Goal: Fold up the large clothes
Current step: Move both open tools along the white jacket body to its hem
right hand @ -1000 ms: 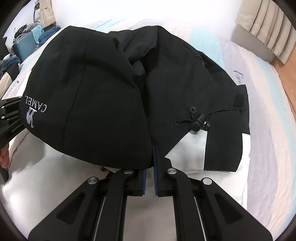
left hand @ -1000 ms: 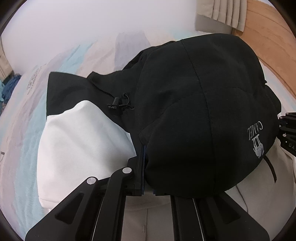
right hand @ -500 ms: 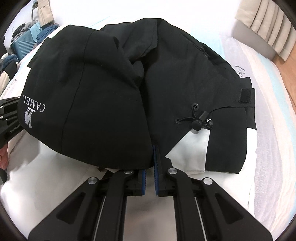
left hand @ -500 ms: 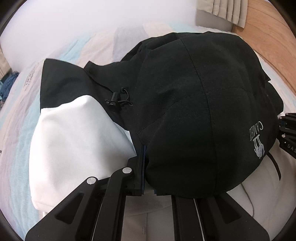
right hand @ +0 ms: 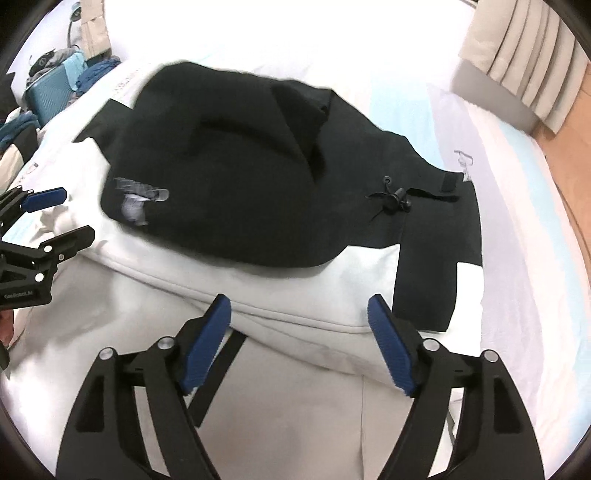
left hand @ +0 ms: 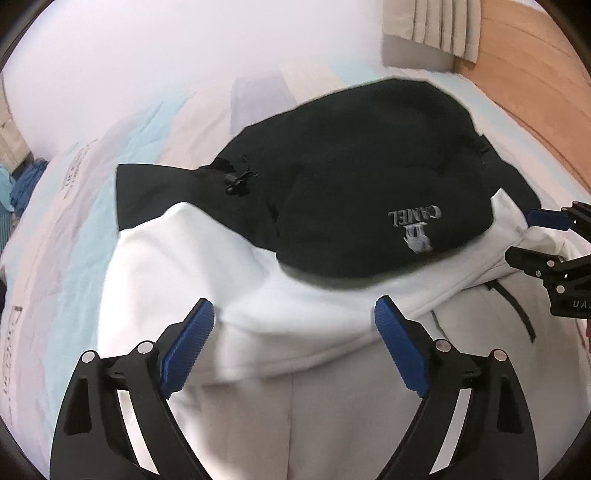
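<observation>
A black, white and beige jacket point(left hand: 258, 280) lies on the bed. Its black hood point(left hand: 369, 177) with a grey CAMEL logo point(left hand: 415, 221) lies folded down onto the jacket's back; it also shows in the right wrist view point(right hand: 236, 192). My left gripper point(left hand: 294, 317) is open and empty, just above the white band in front of the hood. My right gripper point(right hand: 299, 314) is open and empty over the same band. Each gripper shows at the edge of the other's view, the right one point(left hand: 532, 236) and the left one point(right hand: 55, 214), both open.
The bed sheet point(left hand: 74, 221) has pale blue and lilac stripes. A wooden floor point(left hand: 535, 74) and beige curtain point(left hand: 432, 26) lie at the far right. A teal suitcase point(right hand: 48, 96) and piled clothes sit at the far left in the right wrist view.
Both grippers have opened and let go of the hood's edge. The hood has dropped flat onto the jacket, and both grippers have pulled back a little.
</observation>
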Tool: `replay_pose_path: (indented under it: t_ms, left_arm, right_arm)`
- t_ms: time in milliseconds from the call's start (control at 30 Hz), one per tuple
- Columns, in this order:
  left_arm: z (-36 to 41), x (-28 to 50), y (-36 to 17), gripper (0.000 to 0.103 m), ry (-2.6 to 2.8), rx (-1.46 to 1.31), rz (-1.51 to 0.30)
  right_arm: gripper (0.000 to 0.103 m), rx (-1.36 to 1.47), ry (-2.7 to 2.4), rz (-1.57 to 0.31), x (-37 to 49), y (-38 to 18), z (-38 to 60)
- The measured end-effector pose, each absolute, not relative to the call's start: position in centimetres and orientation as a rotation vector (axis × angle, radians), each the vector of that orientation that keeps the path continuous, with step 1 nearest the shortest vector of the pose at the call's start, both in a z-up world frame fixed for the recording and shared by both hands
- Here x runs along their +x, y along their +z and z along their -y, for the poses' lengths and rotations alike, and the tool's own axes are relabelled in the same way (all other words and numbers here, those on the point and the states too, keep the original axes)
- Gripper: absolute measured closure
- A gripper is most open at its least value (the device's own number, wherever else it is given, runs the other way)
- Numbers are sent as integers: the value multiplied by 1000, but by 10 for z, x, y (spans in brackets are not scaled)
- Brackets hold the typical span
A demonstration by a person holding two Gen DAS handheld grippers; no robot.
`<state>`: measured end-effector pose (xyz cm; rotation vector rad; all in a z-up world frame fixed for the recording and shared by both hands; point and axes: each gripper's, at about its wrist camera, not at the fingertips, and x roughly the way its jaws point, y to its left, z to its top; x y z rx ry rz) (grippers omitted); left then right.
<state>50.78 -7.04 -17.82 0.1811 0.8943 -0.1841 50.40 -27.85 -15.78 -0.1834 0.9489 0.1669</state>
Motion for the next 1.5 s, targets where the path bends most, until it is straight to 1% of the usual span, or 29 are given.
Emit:
replay_pose_path:
  t_ms: [300,333,400,667,1000,1133,1500]
  left_arm:
    - [49,483,-161,8,-165,116,-908]
    - [46,478,-156,6,-164,114,-910]
    - [43,468,-151,6,-164,118,-911]
    - [14,401,-148,6,-181,104,-1008]
    - [-33,312,-150,6,-145,96,-1130]
    - [-46,283,-150,6,-115,94,-1154]
    - [-58,213,-141,6,-41,49,-1159]
  right_arm:
    - [9,-145,152,-929,472,-133,276]
    - [9,-133,150,-928,467,-130,277]
    - [8,-127,145,-933,461,-128,279]
    - [8,-109,147,-981,395,-116,293]
    - [8,-124,94,-1111,293,-129,334]
    - [8,-112,27,-1170,255,-136,351]
    - [8,-80,-44,-1192,184,-136,381]
